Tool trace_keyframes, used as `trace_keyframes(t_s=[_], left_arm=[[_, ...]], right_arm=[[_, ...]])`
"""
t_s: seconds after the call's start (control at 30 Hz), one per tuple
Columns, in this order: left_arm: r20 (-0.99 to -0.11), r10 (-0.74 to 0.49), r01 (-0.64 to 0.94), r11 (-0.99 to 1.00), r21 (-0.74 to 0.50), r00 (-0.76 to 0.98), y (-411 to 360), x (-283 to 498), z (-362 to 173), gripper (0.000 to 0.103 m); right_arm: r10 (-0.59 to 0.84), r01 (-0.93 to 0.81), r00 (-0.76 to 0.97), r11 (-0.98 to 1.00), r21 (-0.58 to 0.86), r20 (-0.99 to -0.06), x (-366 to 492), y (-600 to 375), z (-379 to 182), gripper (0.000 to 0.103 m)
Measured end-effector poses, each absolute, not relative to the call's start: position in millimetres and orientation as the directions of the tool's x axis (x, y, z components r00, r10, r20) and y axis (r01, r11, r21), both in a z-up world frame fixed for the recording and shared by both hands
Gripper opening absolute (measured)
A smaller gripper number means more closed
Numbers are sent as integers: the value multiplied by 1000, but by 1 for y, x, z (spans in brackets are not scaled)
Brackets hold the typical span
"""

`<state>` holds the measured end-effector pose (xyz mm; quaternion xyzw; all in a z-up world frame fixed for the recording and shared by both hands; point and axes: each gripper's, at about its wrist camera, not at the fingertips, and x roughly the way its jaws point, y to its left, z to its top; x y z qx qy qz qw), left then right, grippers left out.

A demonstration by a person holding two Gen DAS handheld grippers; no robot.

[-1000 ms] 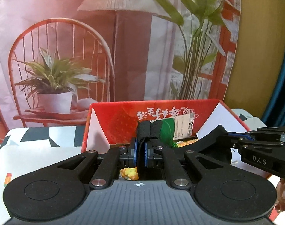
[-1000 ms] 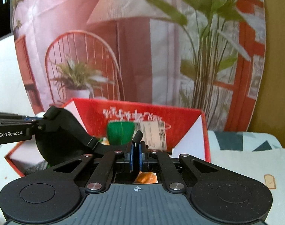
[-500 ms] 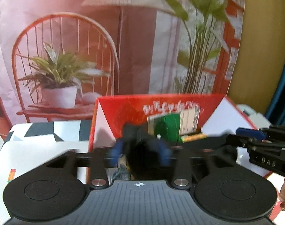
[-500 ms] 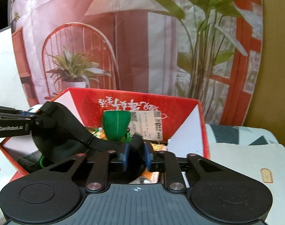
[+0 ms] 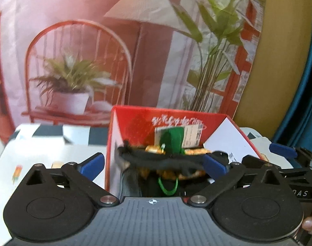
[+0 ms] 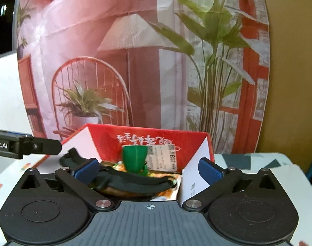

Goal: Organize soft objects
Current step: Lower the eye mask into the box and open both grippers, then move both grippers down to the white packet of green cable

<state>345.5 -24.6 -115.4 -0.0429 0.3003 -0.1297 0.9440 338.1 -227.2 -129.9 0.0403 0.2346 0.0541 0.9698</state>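
Note:
A red cardboard box with white inner flaps stands ahead in both wrist views. Across its contents lies a long black fabric piece, over orange items and in front of a green knitted thing. My left gripper is just before the box, its jaws opening. The fabric stretches between its blue pads, which do not press on it. My right gripper is likewise opening in front of the box. The black fabric and the green thing lie beyond its pads, unheld.
A printed backdrop of a chair, lamp and plants rises behind the box. The box stands on a white patterned tablecloth. The other gripper shows at each view's edge. A person's fingertip shows at the lower right.
Both grippers were shut on the black fabric and have spread wide, letting it go onto the box's contents. Both have drawn back from the box and slightly up.

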Motion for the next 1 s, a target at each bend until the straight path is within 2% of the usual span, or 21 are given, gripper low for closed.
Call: trace_keyframes(t_s=[0.17,0.37,0.63,1.0], left_arm=[[-549,-289,168,951,-260,784,-1,314,-130,103],[-590,-235,128,968,-218,772,13,281,-155,103],[-661,-192,145,981,-125,726,13,243,-192,103],[-646,-160,60,983,-175,746,27,219,-204,103]], right_arm=[[93,-50,902,992,112,-421,304,-222,-138,103],[46,-18,908,997,70,-417,260,-216,-164,103],[92,-93,842,995,26,-532,227,-192,-206,103],[158,-208,770,978,-9,-618,210,-161,-233,103]])
